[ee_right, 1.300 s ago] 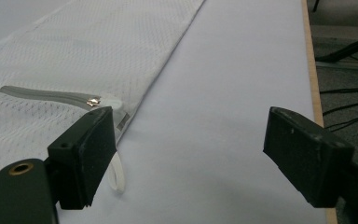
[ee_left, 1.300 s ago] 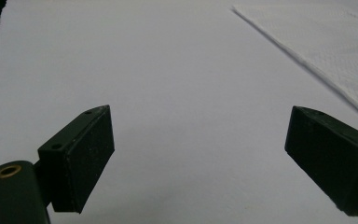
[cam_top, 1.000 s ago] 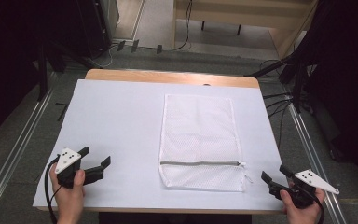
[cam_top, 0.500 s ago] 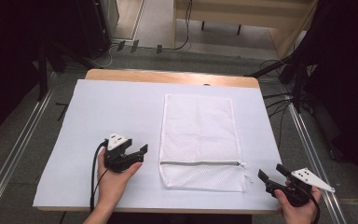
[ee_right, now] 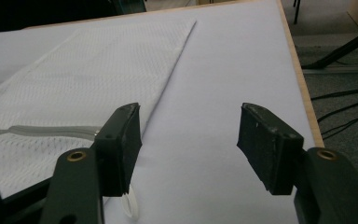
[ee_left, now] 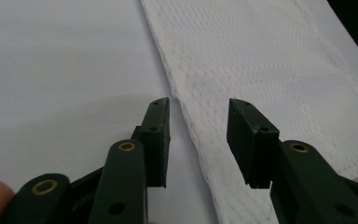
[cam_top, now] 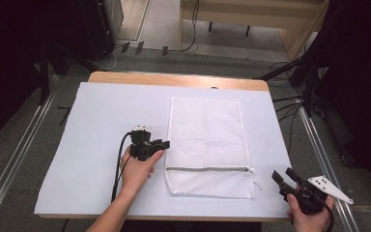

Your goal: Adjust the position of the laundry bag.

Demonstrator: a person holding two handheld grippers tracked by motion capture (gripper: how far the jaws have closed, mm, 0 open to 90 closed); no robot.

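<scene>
Mesh bag [cam_top: 206, 145]: white, fine dotted weave all over, plain white hem along its edges; pale grey zipper band [cam_top: 207, 169] crosses its near end, with a white pull tab [ee_right: 131, 208]. Table cover [cam_top: 101, 116]: plain white, no pattern. Table edge [cam_top: 174, 79] at the far side: light wood tone. Left gripper [ee_left: 199, 122]: black jaws, brass-coloured rivets, black cable. Right gripper [ee_right: 189, 135]: black jaws, brass rivets, a pale grey plate [cam_top: 329, 187] on top. Floor [cam_top: 19, 159]: grey, speckled.

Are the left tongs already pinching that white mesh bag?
No, the left tongs stand open, straddling the mesh bag's edge without closing on it.
</scene>
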